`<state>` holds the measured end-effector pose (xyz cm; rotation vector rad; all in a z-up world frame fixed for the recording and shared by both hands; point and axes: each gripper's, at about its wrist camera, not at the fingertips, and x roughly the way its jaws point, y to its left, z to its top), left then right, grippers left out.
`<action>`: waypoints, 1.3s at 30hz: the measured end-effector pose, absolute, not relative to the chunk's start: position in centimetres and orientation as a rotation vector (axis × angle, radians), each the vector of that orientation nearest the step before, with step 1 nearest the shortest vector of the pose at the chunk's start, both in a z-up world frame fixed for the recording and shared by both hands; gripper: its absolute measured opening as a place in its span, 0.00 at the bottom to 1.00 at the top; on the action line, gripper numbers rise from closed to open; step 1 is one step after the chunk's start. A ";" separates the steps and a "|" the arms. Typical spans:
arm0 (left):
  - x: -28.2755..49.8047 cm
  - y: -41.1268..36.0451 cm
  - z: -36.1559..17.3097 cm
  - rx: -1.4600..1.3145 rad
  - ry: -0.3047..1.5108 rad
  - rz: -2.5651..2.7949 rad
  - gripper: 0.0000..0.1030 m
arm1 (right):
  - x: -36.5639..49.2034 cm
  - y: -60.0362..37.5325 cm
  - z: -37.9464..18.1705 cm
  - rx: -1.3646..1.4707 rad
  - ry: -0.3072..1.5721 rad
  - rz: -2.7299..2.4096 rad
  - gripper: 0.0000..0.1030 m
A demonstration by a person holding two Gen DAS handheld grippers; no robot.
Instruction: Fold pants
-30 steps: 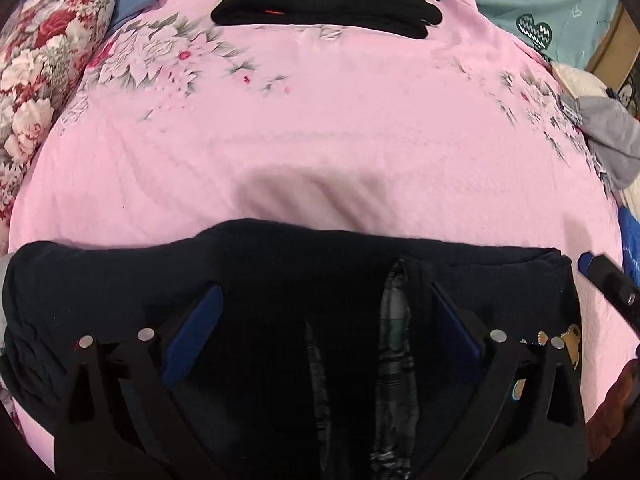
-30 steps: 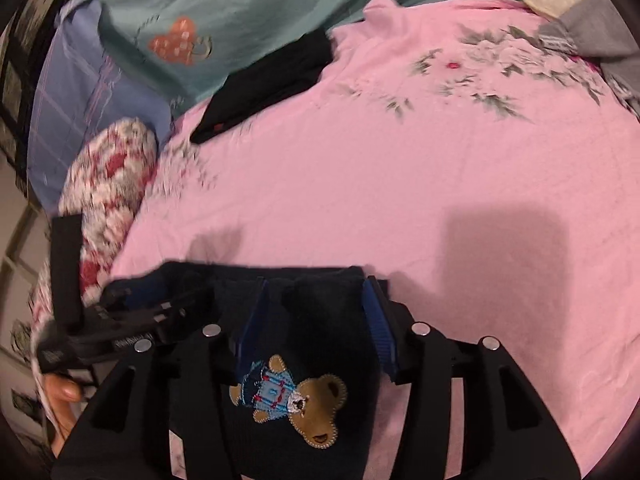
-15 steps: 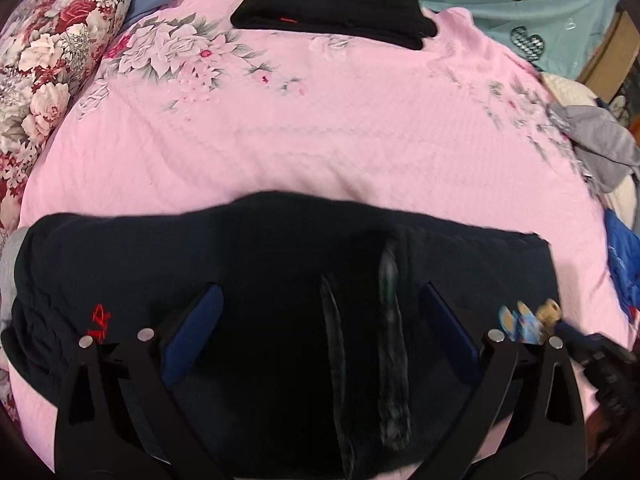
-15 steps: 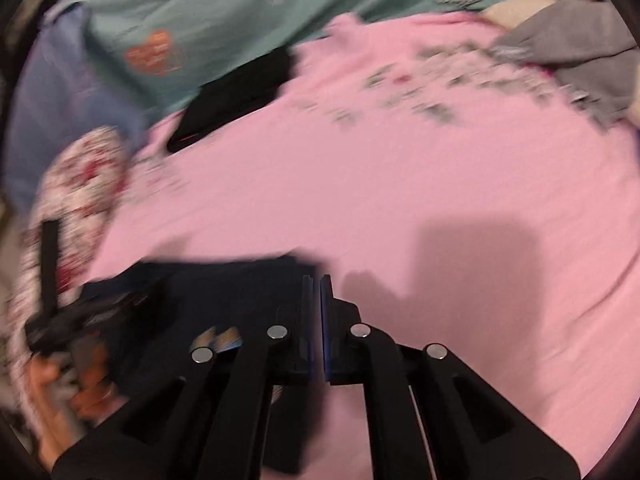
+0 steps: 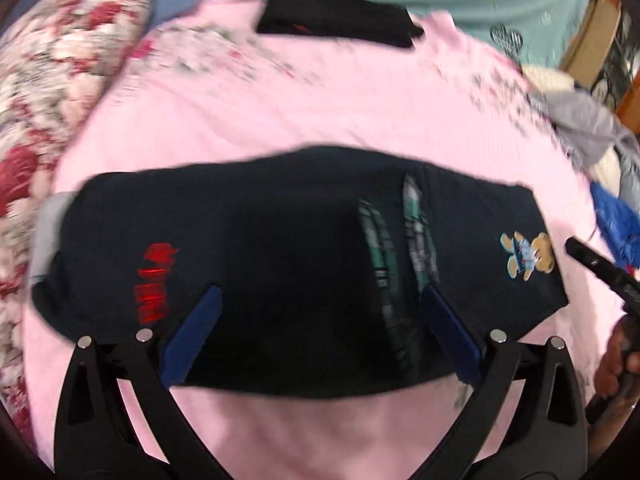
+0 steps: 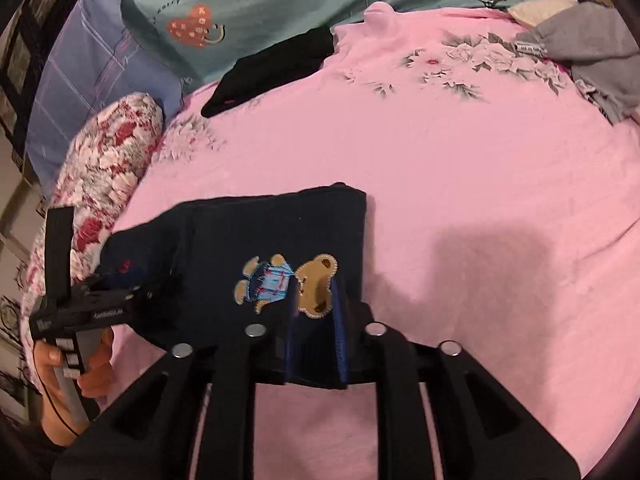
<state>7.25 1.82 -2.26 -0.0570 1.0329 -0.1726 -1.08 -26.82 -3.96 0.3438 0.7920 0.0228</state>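
From the left wrist view, the dark navy pants [image 5: 288, 248] now show whole as a folded band on the pink bedsheet [image 5: 320, 100], where a second ago their near part ran out of the bottom of the picture. A strip of pink now shows below their near edge. The left gripper [image 5: 320, 320] has its blue fingers [image 5: 192, 336] spread wide over the cloth, and nothing is pinched between them. The band's long axis runs left to right across the picture, with red lettering [image 5: 154, 282] toward the left end and a bear patch [image 5: 528, 256] toward the right end. Two plaid strips run across the band near its middle. A folded black garment [image 5: 336, 16] lies at the far edge of the sheet, well apart. The picture is blurred.

From the right wrist view, the right gripper [image 6: 314, 300] was pressed fully together half a second ago and its jaws have just been opening; they now stand a narrow way apart. Cloth lies between the fingers at the bear's head, but I cannot tell whether the pads press on it. The pants [image 6: 240, 248] lie on the sheet [image 6: 480, 160] at lower left, their length running leftward away from this gripper toward the left gripper [image 6: 132, 292], held by a hand [image 6: 80, 372] beside the floral pillow [image 6: 108, 168]. The bear patch [image 6: 288, 280] lies on its side, head toward the right end.
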 end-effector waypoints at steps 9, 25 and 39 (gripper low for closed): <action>5.4 14.6 -2.7 -0.345 1.072 0.076 0.98 | -0.8 -27.2 -4.5 0.425 0.769 0.016 0.58; 9.4 18.6 -6.3 -0.382 1.160 0.155 0.77 | -0.2 -26.3 -4.9 0.376 0.751 0.014 0.61; 7.6 8.8 3.6 -0.062 0.876 -0.038 0.26 | -1.0 -26.8 -4.1 0.389 0.717 0.025 0.61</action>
